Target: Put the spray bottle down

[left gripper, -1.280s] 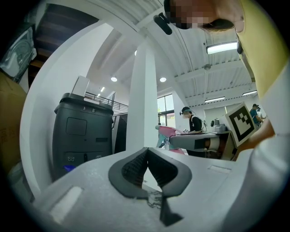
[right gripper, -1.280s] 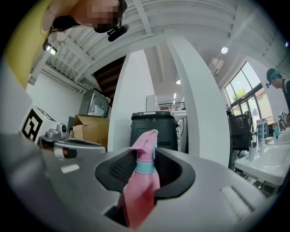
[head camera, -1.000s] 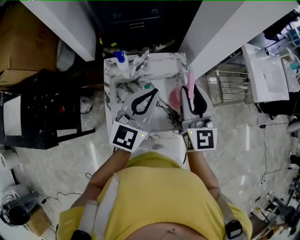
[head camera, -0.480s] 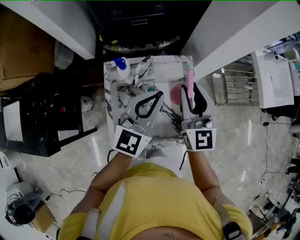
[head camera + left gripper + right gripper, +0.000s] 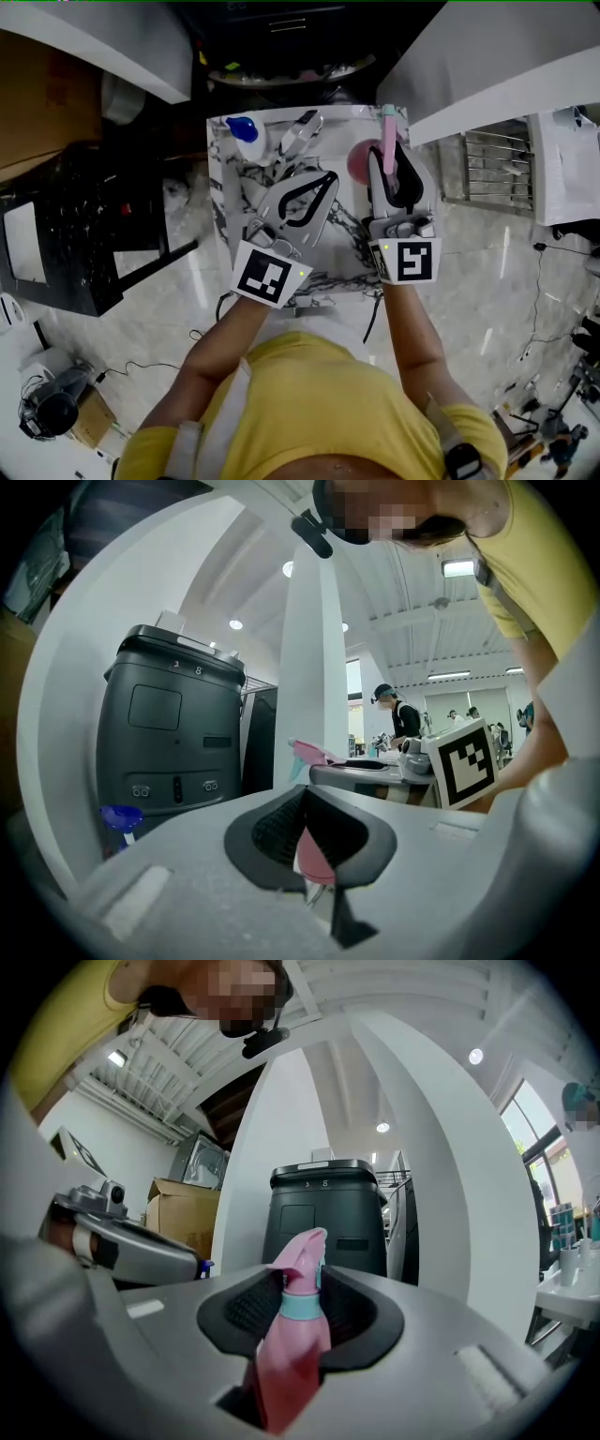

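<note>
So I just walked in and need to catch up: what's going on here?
A person stands over a small marble table with a gripper in each hand. The right gripper is shut on a pink spray bottle, clamping it near the neck and holding it upright over the table's far right part. The left gripper holds nothing, its jaws together. Whether the bottle's base touches the table can't be told; it is not released.

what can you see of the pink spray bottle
A pink, plastic-looking spray bottle with a pale teal collar under a pink trigger head. It stands upright, held at the neck by the right gripper. Its body is over the marbled table; whether its base touches can't be seen.
</note>
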A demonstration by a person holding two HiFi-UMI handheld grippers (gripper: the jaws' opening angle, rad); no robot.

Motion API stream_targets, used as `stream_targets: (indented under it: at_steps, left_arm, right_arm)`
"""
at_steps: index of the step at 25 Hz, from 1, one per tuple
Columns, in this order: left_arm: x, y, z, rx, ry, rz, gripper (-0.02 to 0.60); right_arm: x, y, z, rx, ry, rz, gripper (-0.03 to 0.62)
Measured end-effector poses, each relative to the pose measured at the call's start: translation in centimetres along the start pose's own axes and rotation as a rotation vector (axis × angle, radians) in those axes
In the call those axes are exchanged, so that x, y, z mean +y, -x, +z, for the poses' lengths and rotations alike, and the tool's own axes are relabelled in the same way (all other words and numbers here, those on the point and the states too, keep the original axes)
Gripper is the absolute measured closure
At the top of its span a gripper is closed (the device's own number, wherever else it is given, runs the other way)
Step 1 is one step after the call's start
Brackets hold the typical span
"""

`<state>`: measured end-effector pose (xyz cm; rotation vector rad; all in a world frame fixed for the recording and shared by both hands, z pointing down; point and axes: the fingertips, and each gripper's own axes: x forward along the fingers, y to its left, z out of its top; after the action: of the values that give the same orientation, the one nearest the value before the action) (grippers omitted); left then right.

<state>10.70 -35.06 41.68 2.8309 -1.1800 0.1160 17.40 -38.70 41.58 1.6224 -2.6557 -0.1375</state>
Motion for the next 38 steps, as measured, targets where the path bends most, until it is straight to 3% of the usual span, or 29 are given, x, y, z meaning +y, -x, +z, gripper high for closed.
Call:
stream_targets:
  at_steps: [10,20,32,38]
  left_arm:
    - [0.9,-1.9,-2.1,0.057,-0.027,-0.022,0.575]
    - [0.0,-3.3,-3.4,0.081,0.012,-0.036,0.575]
    - [-0.1,-3.5,-4.0,0.101,0.008,-0.034,0.575]
    - [-0.7,-3.2,-3.9,0.09,0.021,-0.032,0.575]
  right_arm:
    - [-0.5,-4.1,-3.8,0.011,0.014,0.019,0.468]
    - [-0.4,-6.1,-6.5,0.013,0.009,0.048,0.47]
    - [0.0,-6.5,-6.3,-0.039,-0.03,0.055,0.465]
    - [-0.6,-5.4,-8.1,0.05,-0.018,0.047,0.459]
